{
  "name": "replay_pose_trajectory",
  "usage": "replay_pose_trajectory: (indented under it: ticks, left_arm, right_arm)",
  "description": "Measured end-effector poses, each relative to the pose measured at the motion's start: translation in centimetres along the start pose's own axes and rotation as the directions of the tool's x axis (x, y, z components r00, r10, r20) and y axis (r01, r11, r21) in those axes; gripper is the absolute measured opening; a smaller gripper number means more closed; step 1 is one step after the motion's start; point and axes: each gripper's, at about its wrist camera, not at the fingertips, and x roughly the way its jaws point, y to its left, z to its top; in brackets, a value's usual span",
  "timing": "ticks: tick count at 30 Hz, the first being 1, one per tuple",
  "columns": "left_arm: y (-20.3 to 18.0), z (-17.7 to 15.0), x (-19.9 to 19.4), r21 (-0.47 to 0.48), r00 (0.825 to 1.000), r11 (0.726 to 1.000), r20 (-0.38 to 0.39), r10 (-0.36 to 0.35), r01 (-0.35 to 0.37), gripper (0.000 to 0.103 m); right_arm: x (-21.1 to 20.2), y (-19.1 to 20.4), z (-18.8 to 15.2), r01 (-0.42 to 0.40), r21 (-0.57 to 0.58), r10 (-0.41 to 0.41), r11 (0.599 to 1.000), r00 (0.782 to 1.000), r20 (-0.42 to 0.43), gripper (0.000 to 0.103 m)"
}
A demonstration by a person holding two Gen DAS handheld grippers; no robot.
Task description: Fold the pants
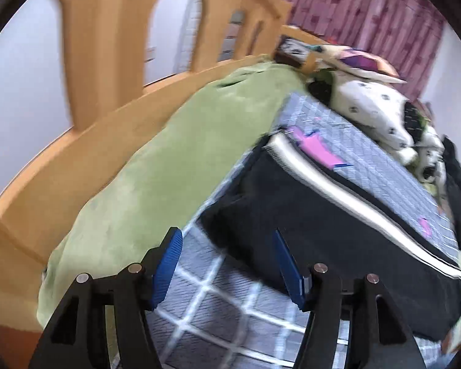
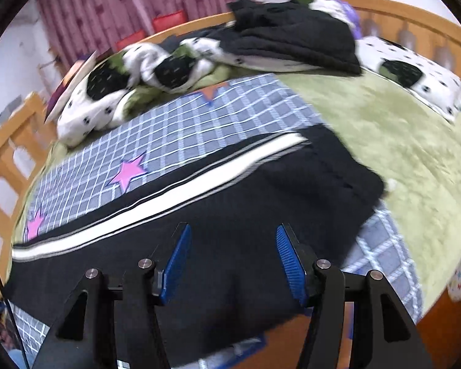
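While both views blur with motion, black track pants (image 2: 230, 215) with a white side stripe (image 2: 156, 200) lie flat on a grey checked sheet (image 2: 175, 129) with pink stars, spread over a green fleece blanket (image 2: 399, 129) on a wooden-framed bed (image 1: 86, 141). Seen through the right wrist camera: right gripper (image 2: 230, 258) with blue-padded fingers spread wide, grasping nothing, poised over the near edge of the pants close to where the fabric reaches the bed's edge. Seen through the left wrist camera: left gripper (image 1: 227, 261) likewise released and empty, hanging over the checked sheet just beside the pants' near corner, one blue pad (image 1: 287, 264) over dark cloth. Judged an early step: pants appear laid out, possibly already doubled leg over leg, though hard to confirm; no fold under way. Next move likely calls for lowering each claw onto an end or edge, pinching through every layer, then lifting and carrying that end across evenly so the stripe stays straight. Only in the left view: tall arched wooden bedstead (image 1: 221, 15) and a long green bolster-like fold of blanket along the rail. Only in the right view: heap of dark clothing (image 2: 295, 37) at the far side, spotted white pillow (image 2: 415, 73), red chairs (image 2: 169, 20) before a pink curtain (image 2: 123, 3). Spotted bedding (image 1: 372, 107) appears in both.
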Motion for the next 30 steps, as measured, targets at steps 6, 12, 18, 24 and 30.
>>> replay_pose_trajectory:
  ticks: [6,12,18,24,30]
  left_arm:
    - [-5.0,4.6,2.6,0.098,1.000,0.995,-0.009,-0.027,0.028,0.059]
    - [-9.4,8.1,9.9,0.213,0.995,0.974,-0.054,0.088,-0.075,0.059]
    - [-9.7,10.5,15.7,0.206,0.981,0.965,-0.074,0.179,-0.161,0.058]
    - [-9.4,9.4,17.6,0.227,0.982,0.962,-0.076,0.172,-0.151,0.032]
    - [-9.2,9.3,16.2,0.244,0.989,0.962,-0.044,0.140,-0.125,0.027]
  right_arm:
    - [4.5,6.5,1.8,-0.001,-0.160,-0.004,0.987,1.000,-0.029,0.058]
    - [8.9,11.6,3.1,0.050,-0.351,-0.054,0.935,0.999,-0.003,0.058]
    - [12.9,13.7,3.8,-0.016,-0.482,-0.001,0.876,0.999,-0.034,0.058]
    - [16.1,15.6,4.8,-0.083,-0.569,0.052,0.818,0.996,-0.070,0.058]
    - [19.2,17.9,3.9,-0.169,-0.679,0.051,0.714,0.980,-0.190,0.058]
